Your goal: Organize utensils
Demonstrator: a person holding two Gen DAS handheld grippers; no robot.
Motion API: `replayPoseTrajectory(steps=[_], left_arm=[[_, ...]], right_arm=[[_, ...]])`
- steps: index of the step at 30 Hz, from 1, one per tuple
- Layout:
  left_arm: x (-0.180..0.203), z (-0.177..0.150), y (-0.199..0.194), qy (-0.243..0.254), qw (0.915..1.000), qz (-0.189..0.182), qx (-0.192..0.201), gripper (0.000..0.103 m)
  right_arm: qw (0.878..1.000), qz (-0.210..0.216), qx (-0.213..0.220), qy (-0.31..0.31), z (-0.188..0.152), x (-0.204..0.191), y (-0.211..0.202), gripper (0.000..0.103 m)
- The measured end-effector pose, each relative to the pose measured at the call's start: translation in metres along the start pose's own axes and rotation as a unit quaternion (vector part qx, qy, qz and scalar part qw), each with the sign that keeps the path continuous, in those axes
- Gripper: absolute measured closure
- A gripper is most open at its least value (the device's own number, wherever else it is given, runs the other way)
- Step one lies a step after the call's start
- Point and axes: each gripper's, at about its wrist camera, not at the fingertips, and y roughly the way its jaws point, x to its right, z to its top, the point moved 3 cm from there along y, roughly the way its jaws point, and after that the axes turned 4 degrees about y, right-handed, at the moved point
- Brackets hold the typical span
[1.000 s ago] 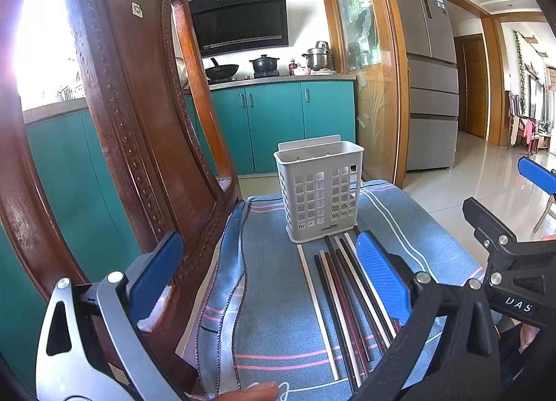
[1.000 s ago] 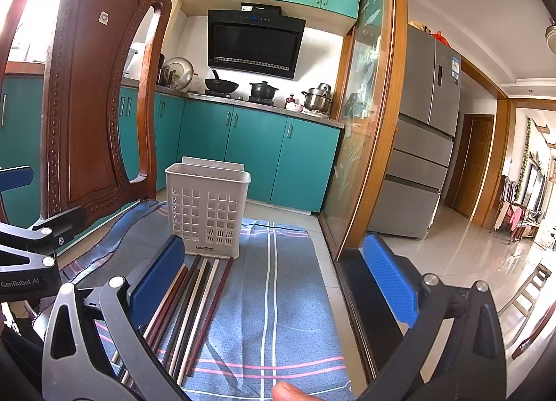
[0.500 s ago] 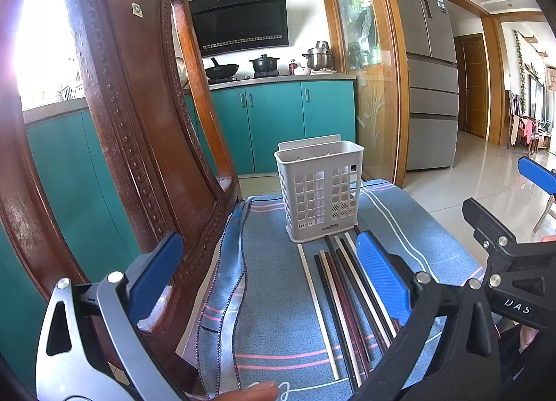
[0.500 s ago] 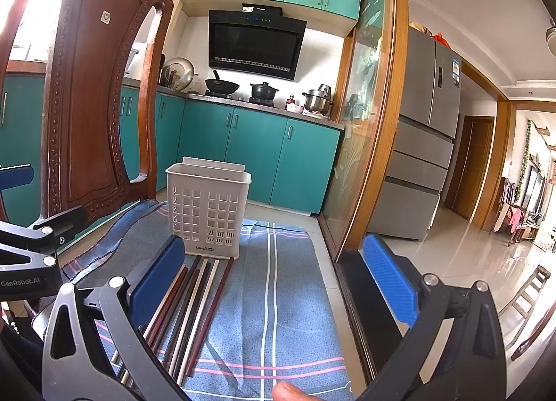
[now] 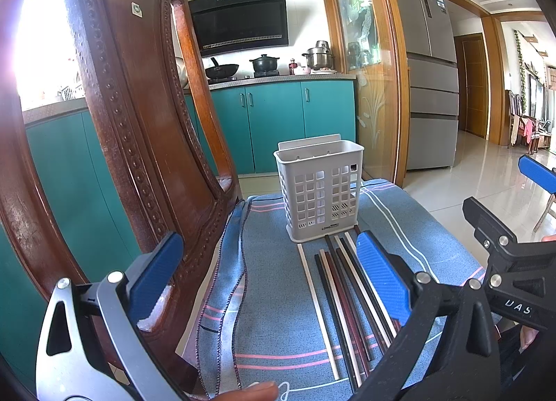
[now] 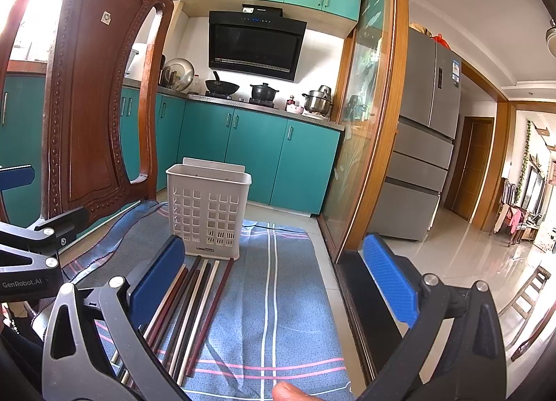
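Readable text: "LONG…" label at the base of the white utensil basket (image 5: 319,189), rest too small. "GenRobot.AI" on your left gripper's (image 5: 267,272) body as seen from the right wrist camera; "UAS" on the right gripper's (image 6: 274,277) body as seen from the left one. Writing on the range hood (image 6: 256,46) is illegible.

Counts: one basket, upright, no utensils visible above its rim. Chopsticks (image 5: 342,291) lie flat in one near-parallel bunch just in front of the basket, far tips at its base. I count about eight: white, black and dark red ones; some overlap, so exact count uncertain.

Both your grippers are spread wide, nothing between the blue pads. Left one hangs over the cloth with its right pad above the bunch; right one has its left pad over the bunch.

Room: wooden chair back (image 5: 139,115) crowds your left side. Blue striped cloth (image 6: 278,296) ends at the right, close to the glass door frame (image 6: 378,122). Bare cloth to the right of the chopsticks.
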Motion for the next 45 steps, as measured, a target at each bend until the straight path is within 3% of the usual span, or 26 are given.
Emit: replayPoseTrajectory(steps=[20, 23, 29, 32, 33, 37, 40, 45], left_arm=[[0.000, -0.001, 0.001, 0.000, 1.0000, 0.000, -0.002, 0.003], [0.001, -0.006, 0.010, 0.006, 0.9997, 0.000, -0.023, 0.003], [0.010, -0.033, 0.053, 0.008, 0.9898, -0.038, -0.137, 0.003], [0.012, -0.046, 0.066, -0.005, 0.9829, -0.047, -0.178, 0.004], [0.012, -0.049, 0.070, -0.015, 0.9802, -0.055, -0.189, 0.004], [0.009, -0.064, 0.085, -0.056, 0.9666, -0.083, -0.236, 0.032], [0.012, -0.071, 0.089, -0.056, 0.9623, -0.079, -0.254, 0.039], [0.019, -0.075, 0.091, -0.050, 0.9593, -0.081, -0.266, 0.038]], right_arm=[[1.000, -0.002, 0.002, -0.001, 0.001, 0.000, -0.001, 0.002], [1.000, -0.010, -0.007, -0.004, 0.002, 0.003, 0.002, 0.002], [0.991, -0.075, -0.107, -0.021, -0.015, 0.021, 0.048, 0.002], [0.986, -0.050, -0.161, 0.012, -0.026, 0.031, 0.070, 0.008], [0.982, -0.041, -0.181, 0.025, -0.030, 0.034, 0.081, 0.016], [0.973, -0.011, -0.227, 0.032, -0.037, 0.026, 0.111, 0.051], [0.954, 0.045, -0.292, 0.044, -0.039, 0.008, 0.143, 0.053], [0.931, 0.070, -0.358, 0.009, -0.053, -0.034, 0.186, 0.053]])
